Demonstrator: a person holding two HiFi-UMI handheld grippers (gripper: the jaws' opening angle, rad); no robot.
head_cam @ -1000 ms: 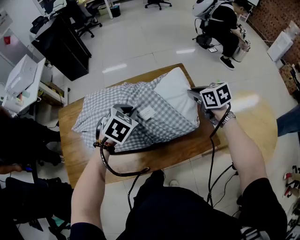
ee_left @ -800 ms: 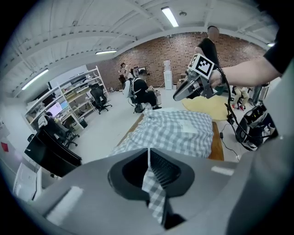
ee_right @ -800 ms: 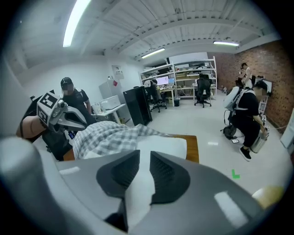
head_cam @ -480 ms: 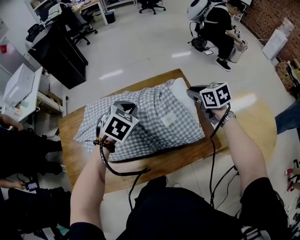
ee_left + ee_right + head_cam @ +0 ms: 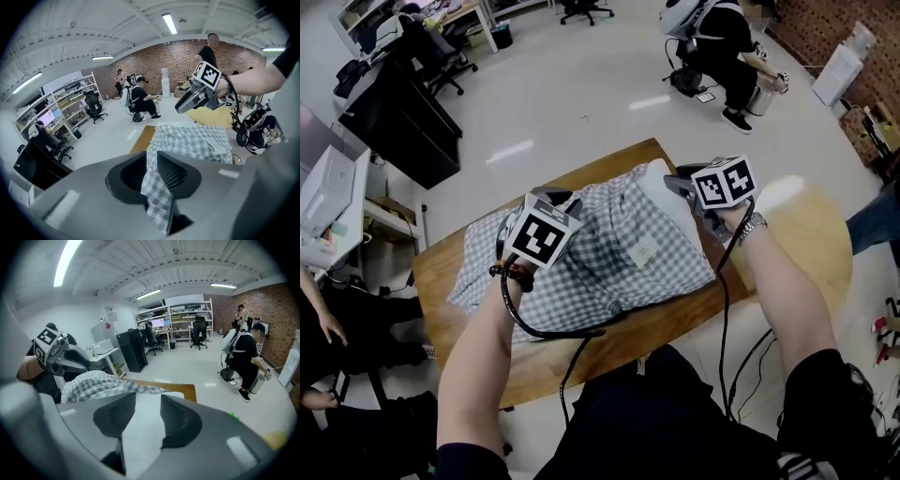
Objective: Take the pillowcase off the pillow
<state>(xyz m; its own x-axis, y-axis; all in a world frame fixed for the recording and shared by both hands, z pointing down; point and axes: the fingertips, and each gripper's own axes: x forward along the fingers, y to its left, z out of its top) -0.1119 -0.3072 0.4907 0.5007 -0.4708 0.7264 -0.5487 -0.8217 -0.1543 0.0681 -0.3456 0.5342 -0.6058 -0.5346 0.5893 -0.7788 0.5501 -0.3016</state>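
While partly off pillow [image 5: 660, 182], rumpled gingham pillowcase [image 5: 600, 255] within left claw [image 5: 152, 161], pillow within right claw [image 5: 143, 404], both just-parted.

Head cam sits on the person's head and stares steeply down, so you get the whole wooden tabletop [image 5: 675, 314] plus the floor around it, from a fair way off. The other two cams ride on the grippers, practically on top of their own jaws. Left gripper view looks along the checked pillowcase [image 5: 194, 140] toward the brick wall [image 5: 164, 56] and catches the right gripper [image 5: 179, 107]. Right gripper view faces the shelving [image 5: 183, 315], left gripper [image 5: 84, 365] at its left. All three share the pillowcase and the crouching person [image 5: 717, 42].
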